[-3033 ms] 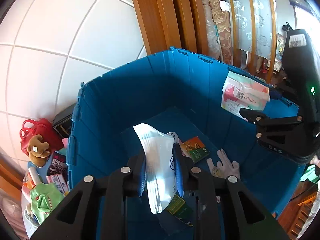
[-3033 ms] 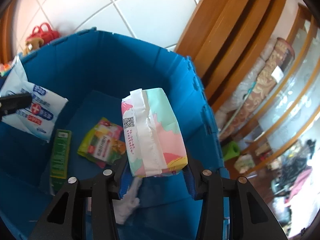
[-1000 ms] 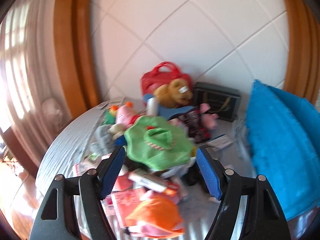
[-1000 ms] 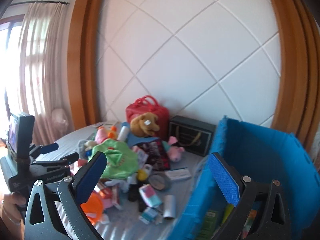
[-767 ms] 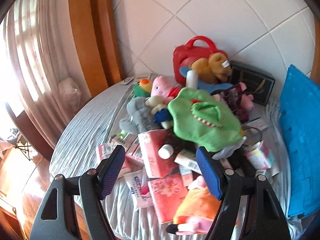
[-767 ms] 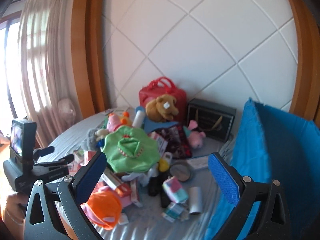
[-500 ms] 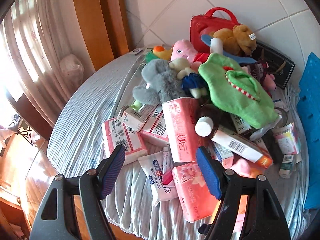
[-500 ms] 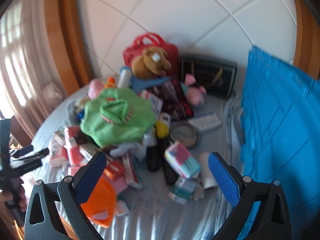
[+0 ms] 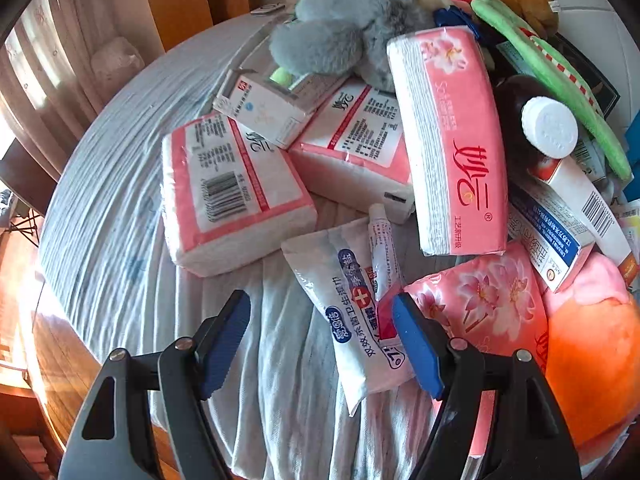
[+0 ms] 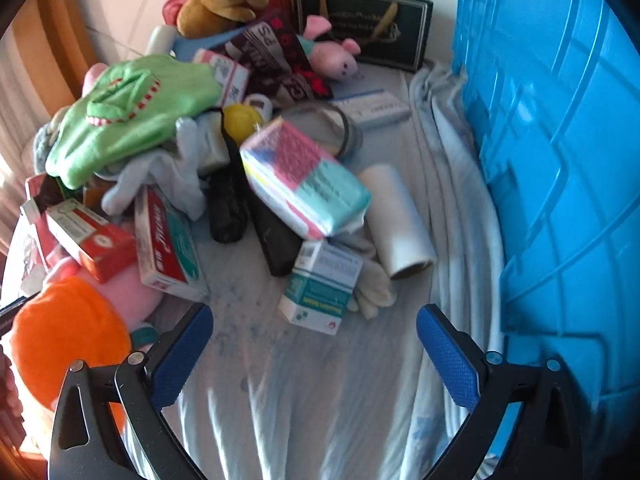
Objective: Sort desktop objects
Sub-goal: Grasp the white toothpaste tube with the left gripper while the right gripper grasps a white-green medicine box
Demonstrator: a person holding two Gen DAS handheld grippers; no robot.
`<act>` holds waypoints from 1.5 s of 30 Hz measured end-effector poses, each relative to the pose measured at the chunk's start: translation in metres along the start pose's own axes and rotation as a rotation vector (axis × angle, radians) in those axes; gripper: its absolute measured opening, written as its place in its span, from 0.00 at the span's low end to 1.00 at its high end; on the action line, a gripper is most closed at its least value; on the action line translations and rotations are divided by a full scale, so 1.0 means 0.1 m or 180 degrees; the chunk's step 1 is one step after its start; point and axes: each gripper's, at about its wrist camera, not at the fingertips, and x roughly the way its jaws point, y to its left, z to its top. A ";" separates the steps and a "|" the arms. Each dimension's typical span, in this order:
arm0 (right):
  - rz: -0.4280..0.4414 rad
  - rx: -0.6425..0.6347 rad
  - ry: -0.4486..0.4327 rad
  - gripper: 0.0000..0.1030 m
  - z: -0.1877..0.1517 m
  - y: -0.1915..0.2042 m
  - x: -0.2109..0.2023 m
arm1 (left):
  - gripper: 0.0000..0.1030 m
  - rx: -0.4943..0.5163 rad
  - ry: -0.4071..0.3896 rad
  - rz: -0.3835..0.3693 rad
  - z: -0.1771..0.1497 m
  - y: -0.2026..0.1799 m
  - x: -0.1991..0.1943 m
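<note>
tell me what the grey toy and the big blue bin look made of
Grey toy: looks like plush fabric, matte, with fuzzy pile and soft rounded lumps. Blue bin: likely moulded hard plastic, smooth with a slight sheen and raised ribs across its wall.

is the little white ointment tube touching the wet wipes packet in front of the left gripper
Touching. The left wrist view shows the ointment tube lying across the upper right of the wet wipes packet, with no gap between them.

Glossy plastic film is wrapping the pink tissue pack [image 9: 452, 136], centre frame. Wrinkled matt cloth [image 9: 132, 208] is covering the table at left. Fuzzy plush is forming the grey toy [image 9: 344, 20], top. Ribbed hard plastic is forming the blue crate [image 10: 560, 160], right.
</note>
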 end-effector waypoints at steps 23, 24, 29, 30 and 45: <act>0.0188 0.0202 0.0326 1.00 0.07 -0.09 0.38 | 0.16 -0.0028 -0.0129 -0.0040 -0.05 0.13 -0.16; 0.0190 0.0193 0.0343 1.00 0.08 -0.08 0.40 | 0.17 -0.0058 -0.0059 -0.0062 -0.07 0.13 -0.11; 0.0221 0.0145 0.0408 1.00 0.09 -0.04 0.46 | 0.35 -0.0037 0.0133 -0.0115 -0.17 0.01 0.05; 0.0222 0.0141 0.0409 1.00 0.09 -0.04 0.46 | 0.36 -0.0033 0.0138 -0.0116 -0.19 -0.01 0.06; 0.0200 0.0008 0.0377 0.85 0.09 0.08 0.44 | 0.36 0.0375 -0.0103 -0.0117 0.07 -0.32 -0.12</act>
